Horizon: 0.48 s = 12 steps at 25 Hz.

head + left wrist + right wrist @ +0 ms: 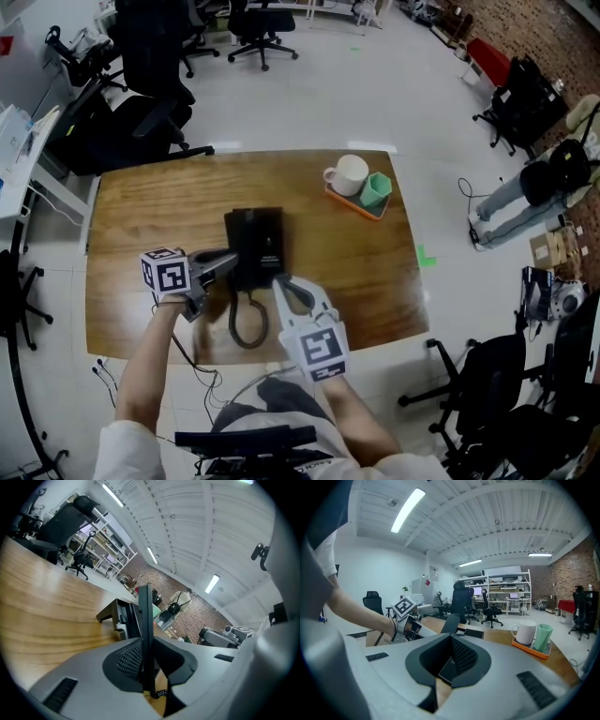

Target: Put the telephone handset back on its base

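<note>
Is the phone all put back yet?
Not quite. Done: the handset is picked up, pinched in the left gripper right beside the base. In hand: the right gripper sits at the base's near edge. Left: it looks like the handset must still be laid on the base and let go.

The head view looks steeply down from above onto the whole worktop (131, 206), while both gripper views sit low and close along their jaws, sharing the telephone base (255, 234).
</note>
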Motion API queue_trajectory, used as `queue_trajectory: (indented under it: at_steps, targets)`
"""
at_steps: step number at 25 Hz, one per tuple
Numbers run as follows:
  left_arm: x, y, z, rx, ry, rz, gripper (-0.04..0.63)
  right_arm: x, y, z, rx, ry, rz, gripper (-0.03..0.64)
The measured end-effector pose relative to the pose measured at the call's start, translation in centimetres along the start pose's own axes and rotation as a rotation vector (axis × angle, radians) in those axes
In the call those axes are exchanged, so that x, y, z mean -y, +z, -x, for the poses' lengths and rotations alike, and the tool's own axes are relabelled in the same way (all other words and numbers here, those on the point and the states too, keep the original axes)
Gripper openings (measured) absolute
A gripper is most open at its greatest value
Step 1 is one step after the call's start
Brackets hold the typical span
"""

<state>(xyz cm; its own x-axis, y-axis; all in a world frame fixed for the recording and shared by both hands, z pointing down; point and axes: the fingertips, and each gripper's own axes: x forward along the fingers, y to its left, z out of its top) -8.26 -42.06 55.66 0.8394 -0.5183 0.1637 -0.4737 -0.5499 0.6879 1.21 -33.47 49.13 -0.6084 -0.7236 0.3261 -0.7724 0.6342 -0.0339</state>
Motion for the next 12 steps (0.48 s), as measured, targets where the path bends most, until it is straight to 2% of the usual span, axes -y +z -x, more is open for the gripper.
queue_trajectory:
  at_steps: [12]
  targets:
    - [-1.9, -0.2, -2.1, -0.100, -0.099, 0.149, 0.066, 0.7, -0.4, -1.0, -0.020, 0.007, -0.014, 0.006]
